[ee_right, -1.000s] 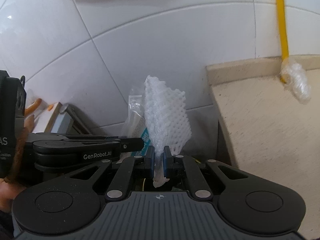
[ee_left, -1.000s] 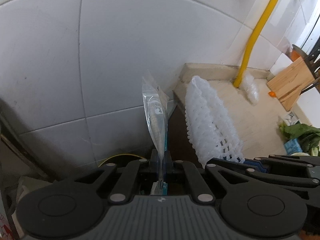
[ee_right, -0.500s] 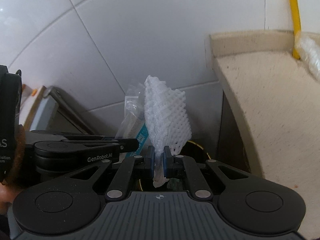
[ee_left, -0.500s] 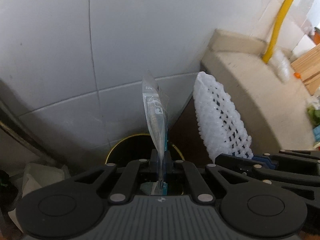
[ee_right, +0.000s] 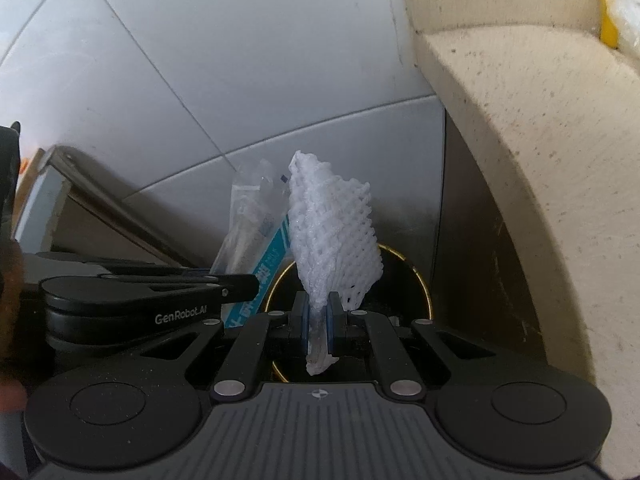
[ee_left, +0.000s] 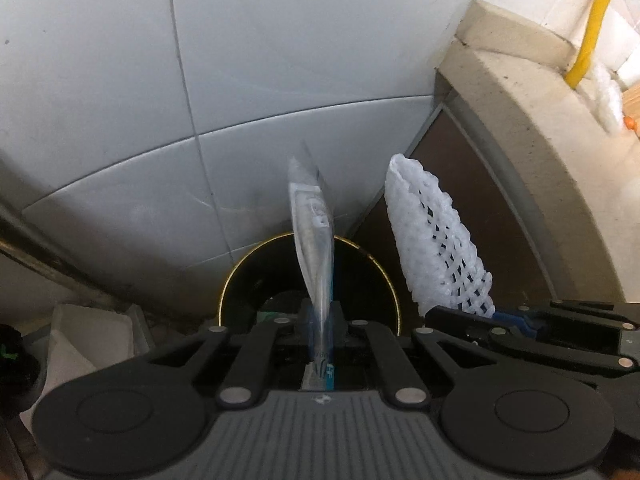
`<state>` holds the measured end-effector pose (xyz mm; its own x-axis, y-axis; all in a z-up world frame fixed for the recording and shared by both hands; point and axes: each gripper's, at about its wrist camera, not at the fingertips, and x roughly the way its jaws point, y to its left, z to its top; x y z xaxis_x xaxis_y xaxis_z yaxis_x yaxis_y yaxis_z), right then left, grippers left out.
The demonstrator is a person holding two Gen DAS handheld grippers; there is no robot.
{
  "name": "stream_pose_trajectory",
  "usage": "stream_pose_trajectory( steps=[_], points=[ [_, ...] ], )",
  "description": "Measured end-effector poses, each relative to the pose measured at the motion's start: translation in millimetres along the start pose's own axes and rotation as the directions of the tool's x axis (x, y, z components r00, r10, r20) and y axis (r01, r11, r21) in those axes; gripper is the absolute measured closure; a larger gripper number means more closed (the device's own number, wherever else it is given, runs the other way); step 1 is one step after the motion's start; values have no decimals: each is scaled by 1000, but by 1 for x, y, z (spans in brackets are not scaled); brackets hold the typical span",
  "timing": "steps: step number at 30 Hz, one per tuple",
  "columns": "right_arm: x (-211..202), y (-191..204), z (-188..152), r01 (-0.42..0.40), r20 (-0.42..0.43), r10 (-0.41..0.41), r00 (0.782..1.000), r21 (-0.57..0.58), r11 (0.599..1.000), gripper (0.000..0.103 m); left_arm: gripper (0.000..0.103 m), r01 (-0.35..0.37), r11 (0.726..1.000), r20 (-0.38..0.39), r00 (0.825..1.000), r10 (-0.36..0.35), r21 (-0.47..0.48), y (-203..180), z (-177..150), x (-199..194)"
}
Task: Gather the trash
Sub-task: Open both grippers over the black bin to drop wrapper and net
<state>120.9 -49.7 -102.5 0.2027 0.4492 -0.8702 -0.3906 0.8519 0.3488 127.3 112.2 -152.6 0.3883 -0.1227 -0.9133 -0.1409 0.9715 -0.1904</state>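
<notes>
Left claw (ee_left: 320, 330): pads are pressing together on a clear plastic wrapper (ee_left: 314, 240), which is standing up edge-on from the grip.
Right claw (ee_right: 318, 322): blue pads are clamping the lower end of a white foam net sleeve (ee_right: 332, 248), which is fanning out above them.
Side by side: the two claws are sitting near each other; in the right wrist view the left claw (ee_right: 240, 284) is reaching in from the left with the wrapper (ee_right: 252, 224) just beside the foam net.
Trash bin (ee_left: 236, 276): a round black bin with a thin gold rim is lying open right beyond both claws.
Surroundings: white tiled wall (ee_left: 280, 60) is rising behind the bin; a beige speckled surface (ee_right: 520, 100) is curving along the right.
</notes>
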Motion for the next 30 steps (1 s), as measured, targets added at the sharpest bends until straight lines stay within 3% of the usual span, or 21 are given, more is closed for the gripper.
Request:
stream_pose_trajectory(
  steps=[7,11,18,30],
  points=[
    [22,-4,7,10,-40,-9,999,14,1000,83,97,-19,1000,-20,1000,19,-7,3,6,11],
    [31,-5,6,16,-54,-15,998,17,1000,77,87,-25,1000,-28,999,25,-7,6,8,14],
    [37,-9,5,25,-65,-22,998,47,999,77,73,-36,999,-34,999,36,-4,6,10,16],
    [12,-13,-1,69,-23,-68,997,64,996,73,69,-11,1000,-4,1000,11,-8,6,11,6]
  ],
)
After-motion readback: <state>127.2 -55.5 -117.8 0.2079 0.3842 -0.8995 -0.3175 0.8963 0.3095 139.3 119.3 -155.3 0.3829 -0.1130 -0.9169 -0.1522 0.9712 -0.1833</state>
